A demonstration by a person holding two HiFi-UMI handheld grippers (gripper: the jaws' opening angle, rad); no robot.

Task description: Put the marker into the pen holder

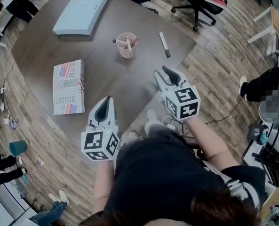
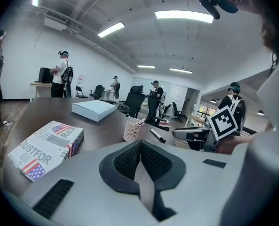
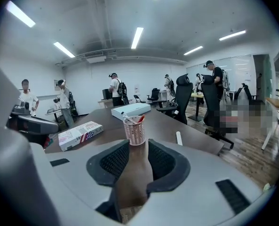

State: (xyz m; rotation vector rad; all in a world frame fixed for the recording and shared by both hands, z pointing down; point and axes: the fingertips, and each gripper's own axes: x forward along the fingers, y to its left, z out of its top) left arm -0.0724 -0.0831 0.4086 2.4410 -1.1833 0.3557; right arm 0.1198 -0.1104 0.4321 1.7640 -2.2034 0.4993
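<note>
On the table (image 1: 106, 79), the pen holder (image 1: 126, 50) holds pens (image 1: 129, 43), marker (image 1: 164, 44) outside.

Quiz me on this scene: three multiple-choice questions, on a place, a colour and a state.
1. Where is the marker, relative to the pen holder? A inside it; B beside it, on the table; C held above it.
2. The pen holder's colour? A pink; B green; C black.
3. The right gripper: how do its jaws stand? A shut on the marker; B open, empty; C shut on paper.
Key: B, it lies flat on bare tabletop; A, pink mesh; B, only table shows between them.
</note>
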